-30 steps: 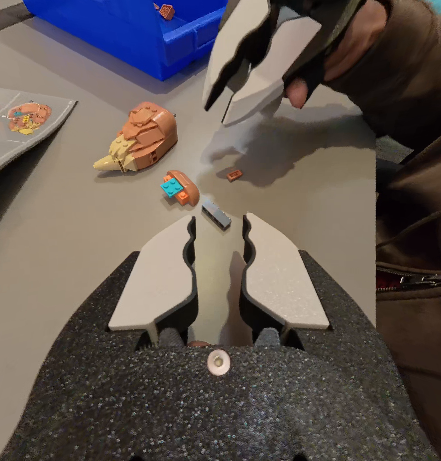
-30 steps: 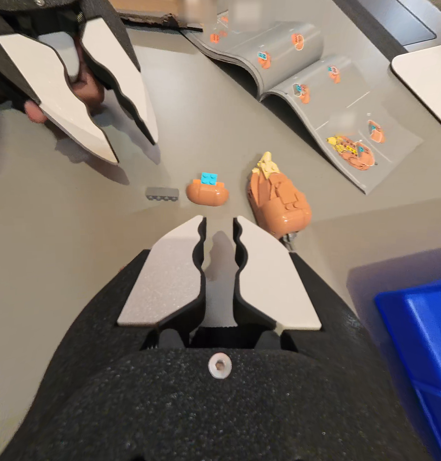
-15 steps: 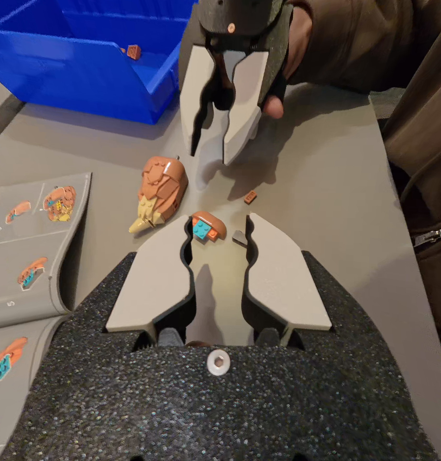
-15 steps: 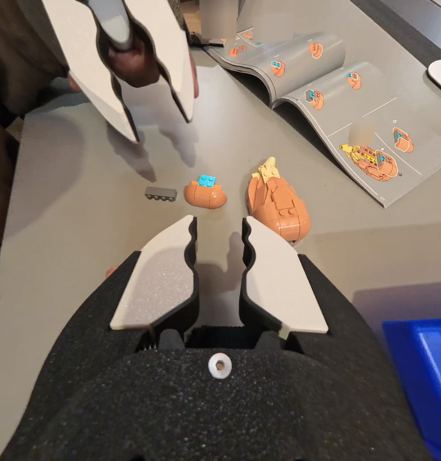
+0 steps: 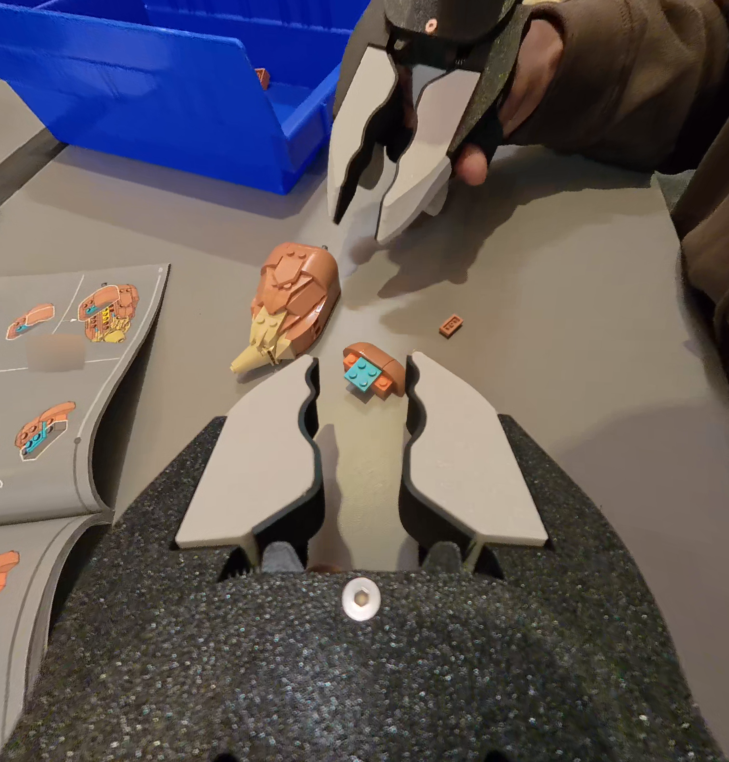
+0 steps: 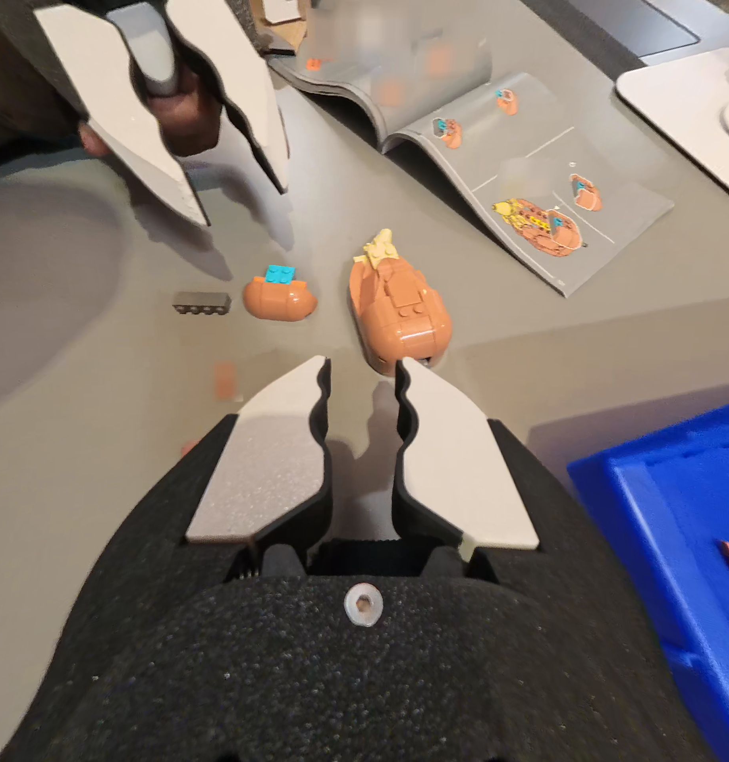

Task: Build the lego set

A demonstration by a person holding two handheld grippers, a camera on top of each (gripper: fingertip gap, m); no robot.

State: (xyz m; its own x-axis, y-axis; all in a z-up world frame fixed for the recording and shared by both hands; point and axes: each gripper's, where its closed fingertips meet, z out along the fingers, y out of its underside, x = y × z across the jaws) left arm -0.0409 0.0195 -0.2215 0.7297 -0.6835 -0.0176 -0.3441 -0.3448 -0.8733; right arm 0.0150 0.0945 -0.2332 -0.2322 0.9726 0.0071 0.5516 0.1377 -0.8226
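A large orange and tan Lego build lies on the grey table, also in the right wrist view. A small orange sub-build with a teal plate lies beside it. My left gripper is open and empty, held above the table; the sub-build shows between its fingertips. My right gripper is open and empty, its tips near the large build's rounded end. A dark grey brick lies left of the sub-build, hidden in the left wrist view.
A small brown plate lies loose, blurred in the right wrist view. A blue bin holding a brown piece stands at the table's side. An open instruction booklet lies beyond the builds. A white object is at the far corner. My right fingertips sit around 10 cm from my left ones. About 5 cm separates my left fingertips from the dark grey brick.
My left gripper has shifted so the small sub-build now shows between its tips and the grey brick is hidden. My right gripper has opened a little and come closer to the large build.
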